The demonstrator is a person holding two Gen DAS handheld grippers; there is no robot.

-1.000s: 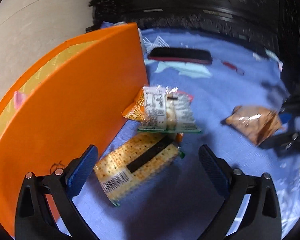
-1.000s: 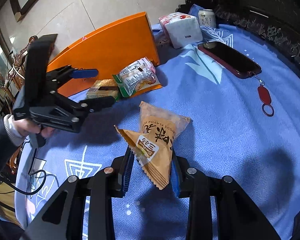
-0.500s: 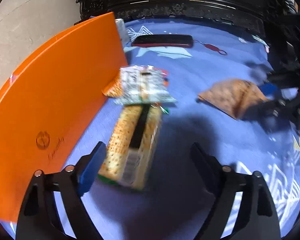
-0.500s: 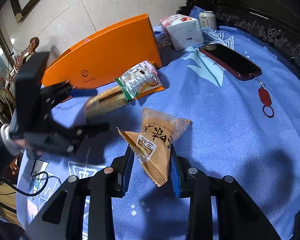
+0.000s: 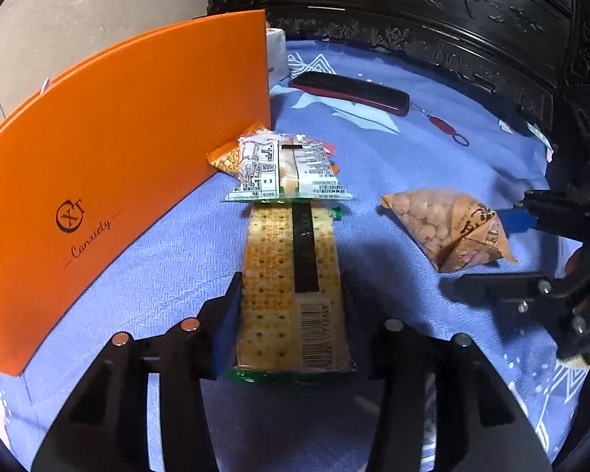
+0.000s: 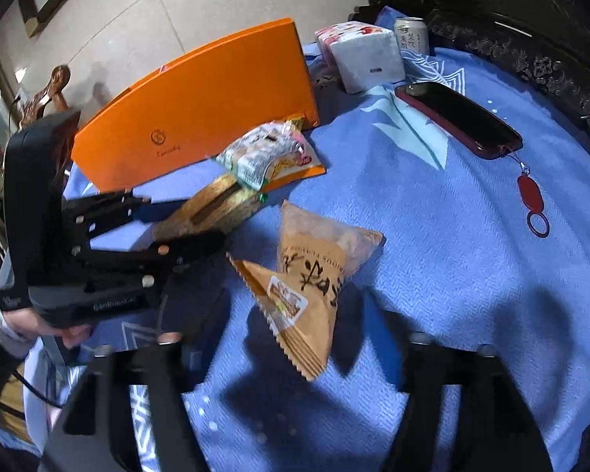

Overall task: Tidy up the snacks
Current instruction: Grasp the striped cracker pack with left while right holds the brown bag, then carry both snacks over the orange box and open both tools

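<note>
Left wrist view: left gripper [image 5: 291, 310] fingers have just closed on the cracker pack's [image 5: 293, 275] near end, on the blue-clothed table [image 5: 393, 157]; light, stiff, probably brittle, so squeeze gently; right gripper [image 6: 291, 358] has just opened around the triangular bag [image 6: 314, 279]

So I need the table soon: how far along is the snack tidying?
Early. Nothing looks put away yet. In hand: the left tongs have just closed on the cracker pack. The right tongs have just opened around the triangular pouch, which lies on the cloth. Two more packets wait by the orange box.
</note>
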